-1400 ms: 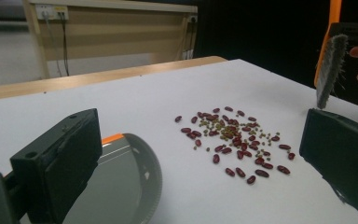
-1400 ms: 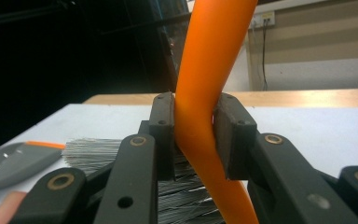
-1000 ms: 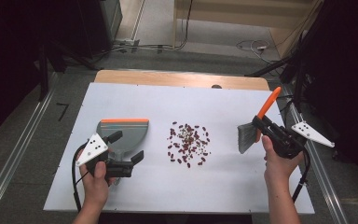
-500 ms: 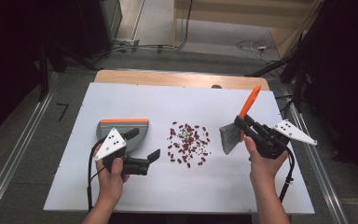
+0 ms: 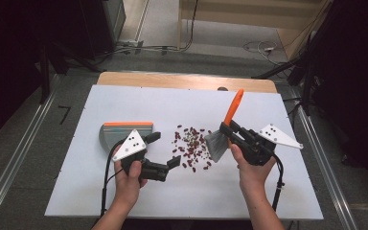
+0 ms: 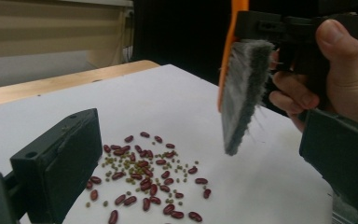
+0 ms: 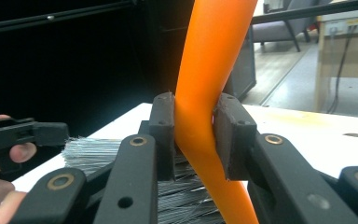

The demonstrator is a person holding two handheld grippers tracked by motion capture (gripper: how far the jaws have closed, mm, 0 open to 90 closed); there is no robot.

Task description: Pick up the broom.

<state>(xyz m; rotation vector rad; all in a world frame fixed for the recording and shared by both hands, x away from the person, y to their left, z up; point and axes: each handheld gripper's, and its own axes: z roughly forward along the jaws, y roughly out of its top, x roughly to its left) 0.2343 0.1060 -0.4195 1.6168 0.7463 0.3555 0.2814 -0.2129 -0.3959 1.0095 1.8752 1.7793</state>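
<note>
A pile of red and small green beans (image 5: 191, 143) lies mid-table, also close ahead in the left gripper view (image 6: 144, 172). My right gripper (image 5: 230, 130) is shut on the orange handle of a brush (image 5: 234, 108); its grey bristles (image 5: 215, 144) hang just right of the beans. In the right gripper view both pads squeeze the brush handle (image 7: 198, 130). My left gripper (image 5: 165, 149) stands open with nothing between its fingers, just left of the pile. In the left gripper view the brush (image 6: 242, 93) hangs ahead. A grey dustpan with an orange edge (image 5: 115, 132) lies behind the left hand.
The white table top (image 5: 124, 100) has a wooden strip (image 5: 172, 79) along its far edge. Metal rails (image 5: 19, 158) run along the floor on both sides. Cables trail from both grippers toward the near edge.
Both hands have moved inward toward the beans. The right gripper carried the brush left to the pile's edge. The left gripper slid right, away from the dustpan's front.
</note>
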